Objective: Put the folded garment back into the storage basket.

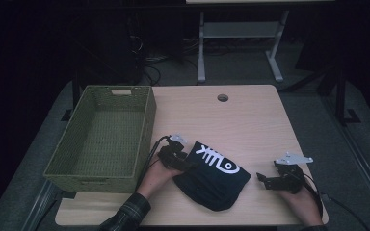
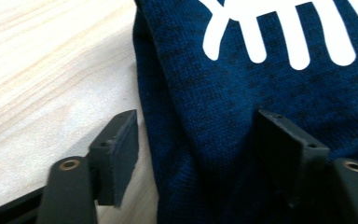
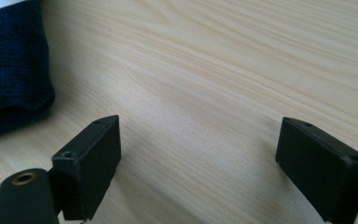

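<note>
Nearest me, my left gripper [image 2: 196, 158] straddles the folded navy cloth's [image 1: 214, 178] edge — jaws apart, not pinching. Right gripper [image 3: 198, 163] gapes over bare table [image 1: 250, 120], beside the cloth — holding nothing.

The left gripper [image 1: 189, 161] lies low, angled rightward, its jaws parted with one pad on each side of a fold. The right gripper [image 1: 261, 179] points left, low, jaws wide apart with nothing between them

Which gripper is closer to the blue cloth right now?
Left. The left gripper straddles the edge of the cloth, jaws open; the right gripper sits apart on bare table.
</note>
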`<state>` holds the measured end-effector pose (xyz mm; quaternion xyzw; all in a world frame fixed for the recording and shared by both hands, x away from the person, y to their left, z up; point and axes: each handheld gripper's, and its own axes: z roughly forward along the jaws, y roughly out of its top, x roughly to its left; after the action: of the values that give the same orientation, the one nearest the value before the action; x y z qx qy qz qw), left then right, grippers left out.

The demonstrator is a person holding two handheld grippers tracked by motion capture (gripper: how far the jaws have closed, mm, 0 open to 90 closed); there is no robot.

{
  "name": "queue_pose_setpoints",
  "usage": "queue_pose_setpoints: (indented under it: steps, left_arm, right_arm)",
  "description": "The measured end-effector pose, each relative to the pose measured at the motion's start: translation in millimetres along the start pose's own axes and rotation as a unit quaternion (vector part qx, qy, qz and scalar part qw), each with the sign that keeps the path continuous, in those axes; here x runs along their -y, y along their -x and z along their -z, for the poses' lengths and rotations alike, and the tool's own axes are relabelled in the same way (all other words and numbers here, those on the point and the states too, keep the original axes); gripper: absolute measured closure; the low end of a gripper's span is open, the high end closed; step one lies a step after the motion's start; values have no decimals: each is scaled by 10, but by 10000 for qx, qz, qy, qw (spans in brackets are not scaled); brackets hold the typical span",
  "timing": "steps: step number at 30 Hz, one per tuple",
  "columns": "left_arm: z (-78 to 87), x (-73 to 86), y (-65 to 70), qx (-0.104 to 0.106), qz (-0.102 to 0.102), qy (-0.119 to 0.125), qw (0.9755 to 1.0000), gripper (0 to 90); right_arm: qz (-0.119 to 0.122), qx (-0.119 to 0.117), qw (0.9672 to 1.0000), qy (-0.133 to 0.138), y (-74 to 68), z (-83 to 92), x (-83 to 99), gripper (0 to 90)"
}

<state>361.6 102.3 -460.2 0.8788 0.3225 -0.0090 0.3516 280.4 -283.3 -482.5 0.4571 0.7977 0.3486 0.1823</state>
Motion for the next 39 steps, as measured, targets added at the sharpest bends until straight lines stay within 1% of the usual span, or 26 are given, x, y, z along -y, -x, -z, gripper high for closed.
queue_pose_setpoints:
  steps: [1, 2, 3, 4, 5, 6, 7, 10, 11, 14, 15, 17, 18, 19, 25, 28, 30, 31, 33, 37, 39]
  left_arm:
    - [1, 1, -1, 93, 31, -7, 10000, 377]
    - [1, 1, -1, 93, 31, -7, 10000, 397]
    - [1, -1, 1, 220, 114, -22, 9997, 432]
    - [1, -1, 1, 220, 114, -22, 9997, 475]
    - [-4, 2, -6, 320, 171, -20, 9993, 475]
    - [-9, 2, -13, 374, 200, -8, 9991, 539]
    - [-10, 1, -16, 425, 231, -32, 9988, 539]
    - [-20, -7, -29, 554, 327, -89, 9979, 612]
    - [-24, -16, -36, 606, 346, -116, 9975, 653]
    - [-23, -39, -24, 618, 329, -180, 9974, 710]
    - [-19, -68, 6, 538, 193, -264, 9980, 725]
    - [-18, -81, 22, 503, 181, -295, 9981, 744]
    - [-14, -97, 32, 459, 111, -341, 9983, 744]
    - [-11, -108, 40, 443, 91, -353, 9984, 753]
    - [39, -162, 86, 413, 84, -304, 9986, 766]
    - [94, -207, 122, 405, 39, -312, 9987, 766]
    - [151, -251, 170, 415, 59, -297, 9987, 766]
    - [151, -251, 170, 415, 59, -297, 9987, 766]
    - [186, -268, 211, 364, 55, -295, 9989, 766]
    - [246, -298, 245, 370, 103, -301, 9988, 766]
    - [301, -339, 264, 363, 70, -323, 9988, 766]
  right_arm:
    - [-7, 0, 10000, -1, -1, 0, -1, 137]
    - [-7, 0, 10000, -1, -1, 0, -1, 137]
    - [-12, 2, 10000, 0, -1, -1, -2, 137]
    - [-12, 2, 10000, 0, -1, -1, -2, 137]
    - [-10, 2, 10000, 0, -1, -2, -2, 137]
    - [-9, 2, 10000, 1, -1, -2, -2, 136]
    - [-9, 2, 10000, 1, -1, -2, -2, 136]
    - [-10, 2, 10000, 1, -1, -1, -2, 137]
    - [-9, 2, 10000, 1, -1, -1, -2, 137]
    - [-10, 2, 10000, 0, -2, -1, -2, 137]
    - [-9, 3, 10000, 1, -1, -2, -2, 137]
    - [-9, 2, 10000, 1, -1, -2, -2, 137]
    - [-10, 2, 10000, 0, -1, -1, -2, 137]
    - [-11, 2, 10000, -2, -1, -1, -2, 137]
    - [-12, 2, 10000, -3, -1, -1, -3, 137]
    - [6, 0, 10000, -2, 1, -1, -2, 136]
    - [28, -12, 10000, -3, 2, -1, -2, 137]
    - [28, -12, 10000, -3, 2, -1, -2, 137]
    - [32, -15, 10000, 0, 2, -2, -2, 137]
    - [34, -15, 10000, 0, 2, -2, -2, 137]
    - [30, -15, 10000, -1, 1, -1, -2, 137]
